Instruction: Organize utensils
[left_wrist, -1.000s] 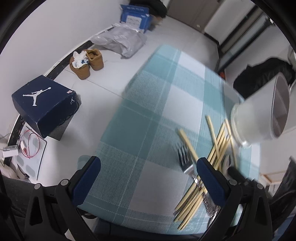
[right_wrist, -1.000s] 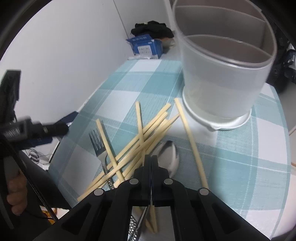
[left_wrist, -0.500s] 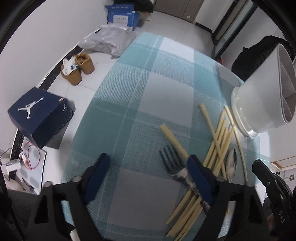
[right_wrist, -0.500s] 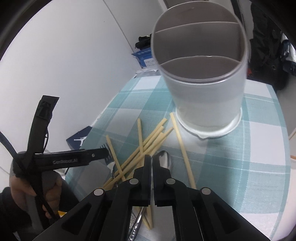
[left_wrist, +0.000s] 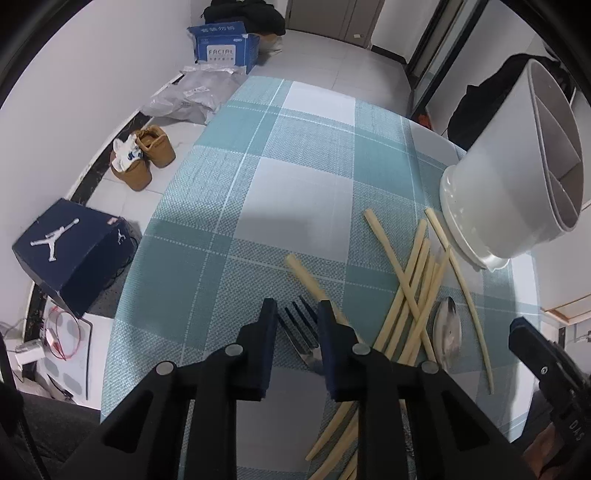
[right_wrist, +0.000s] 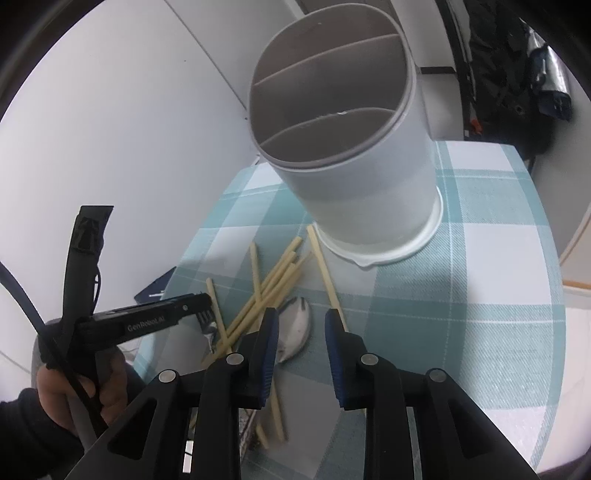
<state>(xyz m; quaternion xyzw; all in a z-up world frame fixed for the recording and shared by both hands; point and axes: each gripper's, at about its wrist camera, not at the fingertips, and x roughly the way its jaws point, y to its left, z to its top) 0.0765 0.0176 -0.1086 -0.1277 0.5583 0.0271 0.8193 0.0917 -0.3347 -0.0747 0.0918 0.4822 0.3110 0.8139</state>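
Left claw (left_wrist: 295, 314) narrowed from wide, closing around fork (left_wrist: 301, 326), right claw (right_wrist: 301, 325) opening from shut

Left hand-held gripper (left_wrist: 295, 314) tilts steeply down, jaws closing – right hand-held gripper (right_wrist: 301, 326), at its 3 o'clock, is opening; a hand (right_wrist: 79, 397) grips the left handle.

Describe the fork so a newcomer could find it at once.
Start at the white divided holder on the checked tablecloth, then follow the scattered pale chopsticks toward the table's near edge. The fork lies at their left, between the left gripper's closing jaws; it is the only metal piece with tines.
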